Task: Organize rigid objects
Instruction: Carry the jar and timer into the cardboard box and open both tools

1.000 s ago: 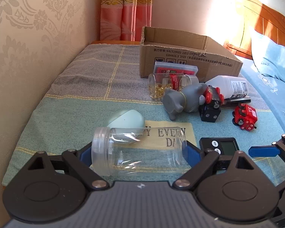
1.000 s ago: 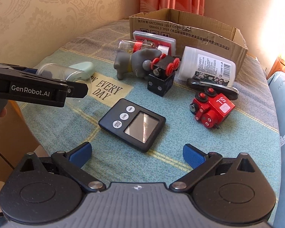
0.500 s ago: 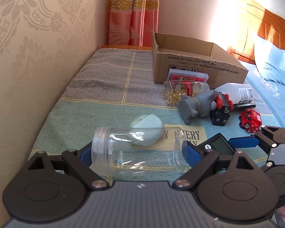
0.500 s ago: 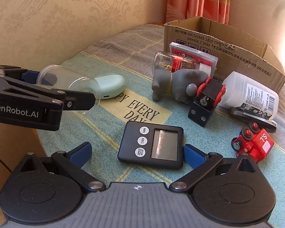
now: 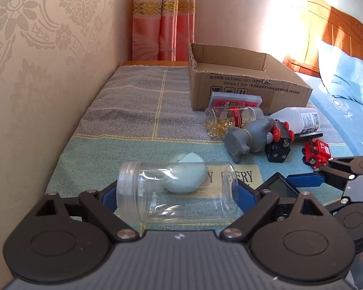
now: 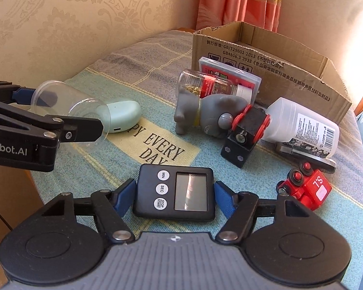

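Our left gripper [image 5: 176,194] clamps a clear jar [image 5: 176,193] sideways above the cloth. Our right gripper [image 6: 174,193] has just been closing onto the black timer [image 6: 174,191], marked MIN, SEC, STOP START, lying by "EVERY DAY".

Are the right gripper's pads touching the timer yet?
Touching. The right wrist view shows both blue pads against the digital timer's sides; jaws just closed.

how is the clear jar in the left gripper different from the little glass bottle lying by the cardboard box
The clear jar looks empty and wide; the glass bottle holds golden capsules and wears a red label. The jar is clamped in the left gripper; the bottle lies loose on the cloth. Both are transparent and lie sideways.
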Tool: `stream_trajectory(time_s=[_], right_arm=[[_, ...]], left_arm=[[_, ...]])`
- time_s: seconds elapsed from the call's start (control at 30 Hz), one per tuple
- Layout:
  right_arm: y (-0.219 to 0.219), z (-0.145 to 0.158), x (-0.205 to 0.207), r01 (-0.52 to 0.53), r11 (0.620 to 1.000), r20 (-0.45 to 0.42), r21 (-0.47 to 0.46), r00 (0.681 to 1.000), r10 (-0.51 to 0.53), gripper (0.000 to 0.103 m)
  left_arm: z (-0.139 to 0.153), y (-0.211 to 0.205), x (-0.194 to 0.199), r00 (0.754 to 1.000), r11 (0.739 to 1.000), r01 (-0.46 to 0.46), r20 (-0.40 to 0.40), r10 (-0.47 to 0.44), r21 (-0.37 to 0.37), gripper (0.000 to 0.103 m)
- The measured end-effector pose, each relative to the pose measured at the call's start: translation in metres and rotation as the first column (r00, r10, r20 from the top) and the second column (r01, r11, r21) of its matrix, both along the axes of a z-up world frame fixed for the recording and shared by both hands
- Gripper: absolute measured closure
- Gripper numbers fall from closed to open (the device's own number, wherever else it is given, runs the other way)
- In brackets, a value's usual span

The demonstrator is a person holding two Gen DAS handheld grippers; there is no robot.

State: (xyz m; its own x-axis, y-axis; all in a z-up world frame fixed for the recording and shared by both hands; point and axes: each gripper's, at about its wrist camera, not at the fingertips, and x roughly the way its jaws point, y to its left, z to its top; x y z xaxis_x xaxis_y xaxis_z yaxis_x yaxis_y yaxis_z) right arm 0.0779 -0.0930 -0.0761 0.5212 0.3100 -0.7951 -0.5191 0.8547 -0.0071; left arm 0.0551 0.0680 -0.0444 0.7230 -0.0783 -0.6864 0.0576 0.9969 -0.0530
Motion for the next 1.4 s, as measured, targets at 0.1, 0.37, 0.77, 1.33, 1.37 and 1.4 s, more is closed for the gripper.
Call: stream_trajectory(time_s=[0.1,0.37,0.77,1.33,1.37,1.4], right_arm=[[-0.005,0.005,0.0,-0.003,1.0,-0.01,0.012,1.0,0.003,0.029],[-0.032,0.031,0.006,0.007,0.999,0.008,0.038,1.0,-0.008,0.029],[-0.073,0.078,0.046,0.051,0.996,0.101,0.073,0.993,-0.058,0.029],[-0.105,0.09,0.141,0.154,0.984,0.135,0.093,0.977,-0.166,0.029],[-0.106,0.089,0.146,0.158,0.983,0.133,0.093,0.976,-0.17,0.029],[-0.106,0.088,0.151,0.163,0.982,0.132,0.091,0.976,-0.174,0.029]], left_arm=[[0.005,-0.001,0.004,1.0,1.0,0.022,-0.007,-0.022,0.013,0.011],[0.028,-0.011,0.023,0.997,0.996,0.079,0.003,-0.079,0.042,0.011],[0.072,-0.045,0.091,0.974,0.973,0.22,0.042,-0.223,0.063,0.011],[0.079,-0.1,0.256,0.955,0.944,0.288,0.02,-0.294,0.161,0.011],[0.075,-0.103,0.266,0.959,0.944,0.277,0.014,-0.284,0.176,0.011],[0.071,-0.106,0.275,0.962,0.944,0.266,0.011,-0.273,0.195,0.011]])
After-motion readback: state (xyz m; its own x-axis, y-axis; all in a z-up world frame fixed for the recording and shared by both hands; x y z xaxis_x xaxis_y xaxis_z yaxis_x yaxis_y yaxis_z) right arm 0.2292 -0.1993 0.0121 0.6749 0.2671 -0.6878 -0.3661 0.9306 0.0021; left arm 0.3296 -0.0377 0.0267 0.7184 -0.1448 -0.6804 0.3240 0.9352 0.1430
